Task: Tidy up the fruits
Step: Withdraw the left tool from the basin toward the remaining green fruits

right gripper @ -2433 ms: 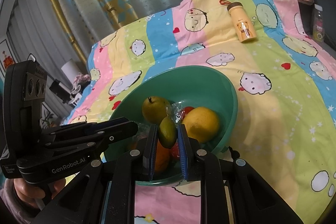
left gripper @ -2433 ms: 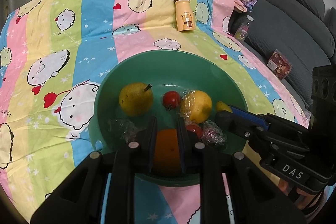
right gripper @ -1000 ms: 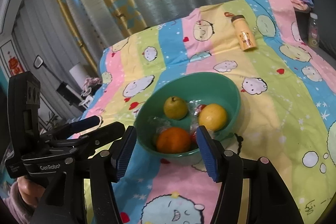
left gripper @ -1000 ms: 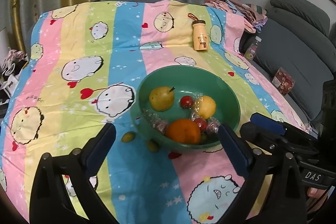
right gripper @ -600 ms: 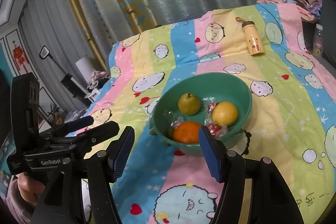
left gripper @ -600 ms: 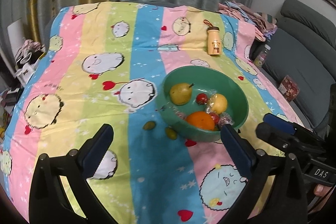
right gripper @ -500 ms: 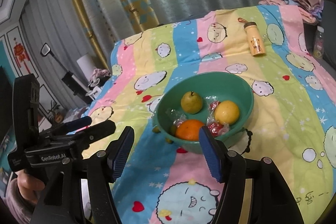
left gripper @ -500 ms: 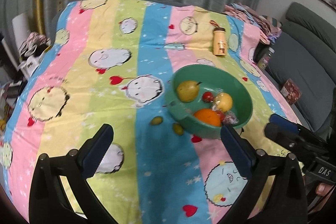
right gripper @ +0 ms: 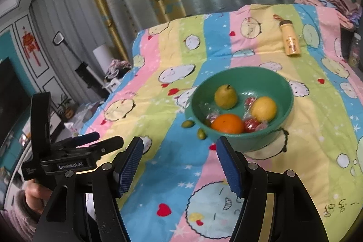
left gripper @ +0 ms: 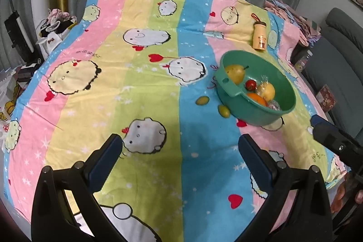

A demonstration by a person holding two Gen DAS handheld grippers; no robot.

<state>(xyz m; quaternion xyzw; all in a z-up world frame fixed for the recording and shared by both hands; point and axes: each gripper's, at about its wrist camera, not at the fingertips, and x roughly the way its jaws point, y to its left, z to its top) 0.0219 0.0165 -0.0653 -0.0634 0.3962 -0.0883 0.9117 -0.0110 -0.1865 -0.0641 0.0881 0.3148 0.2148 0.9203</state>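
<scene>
A green bowl [left gripper: 229, 89] [right gripper: 285, 83] sits on the striped cartoon cloth. It holds a pear [left gripper: 234, 73] [right gripper: 225, 96], an orange [left gripper: 256, 98] [right gripper: 228, 123], a yellow fruit [left gripper: 267, 90] [right gripper: 264, 108], a small red fruit [left gripper: 250, 84] and wrapped candies [right gripper: 251, 124]. Two small green fruits [left gripper: 202, 100] [left gripper: 223, 111] lie on the cloth beside the bowl, also seen in the right wrist view [right gripper: 188, 123] [right gripper: 201, 133]. My left gripper [left gripper: 181, 154] is open and empty, well back from the bowl. My right gripper [right gripper: 179, 161] is open and empty.
A yellow bottle [left gripper: 259, 37] [right gripper: 290, 43] lies on the cloth behind the bowl. A grey sofa [left gripper: 335, 56] with a small box [left gripper: 325, 98] stands at the right. Folded clothes [right gripper: 329, 0] lie at the far right. Clutter and curtains are to the left.
Both grippers released their fruit into the bowl, opened wide, and pulled back and up away from the bowl. The left view has swung left.
</scene>
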